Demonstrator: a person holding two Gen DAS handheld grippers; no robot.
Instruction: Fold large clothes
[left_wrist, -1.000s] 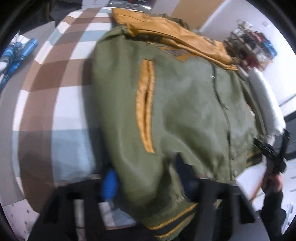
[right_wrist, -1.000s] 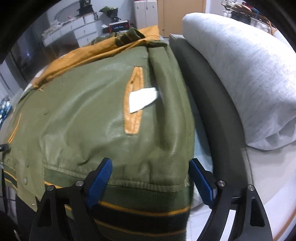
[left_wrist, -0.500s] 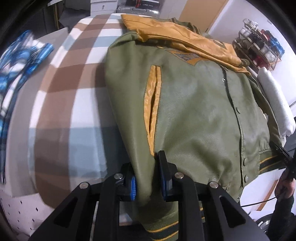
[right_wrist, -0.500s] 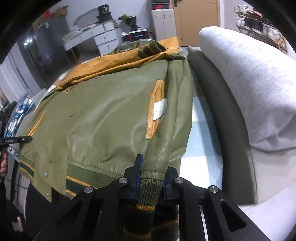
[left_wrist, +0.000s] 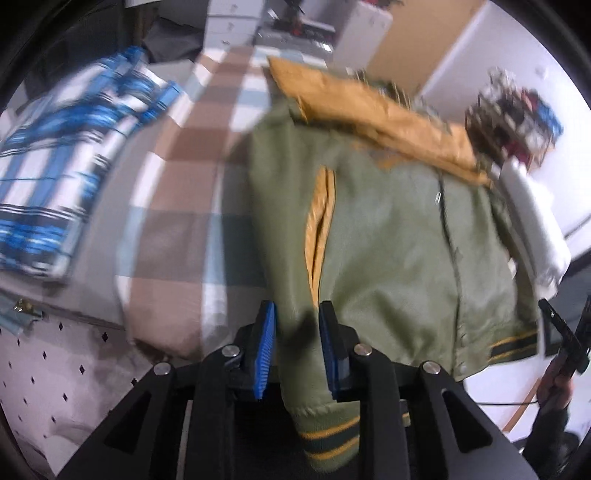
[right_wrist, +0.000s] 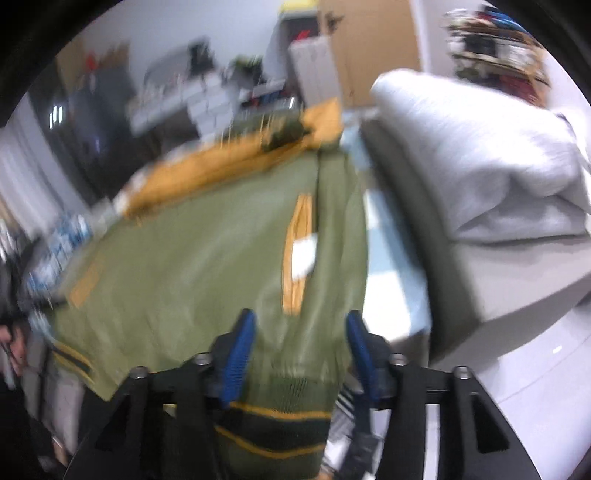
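- The jacket (left_wrist: 388, 236) lies flat on the bed (left_wrist: 177, 206), collar far, hem near.
- Left gripper (left_wrist: 297, 343) grasps 1 sleeve cuff.
- Right gripper (right_wrist: 299, 350), jaws just opening, straddles the other cuff, released.

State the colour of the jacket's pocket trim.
Mustard yellow pocket trim on the olive jacket; clearest in the left wrist view.
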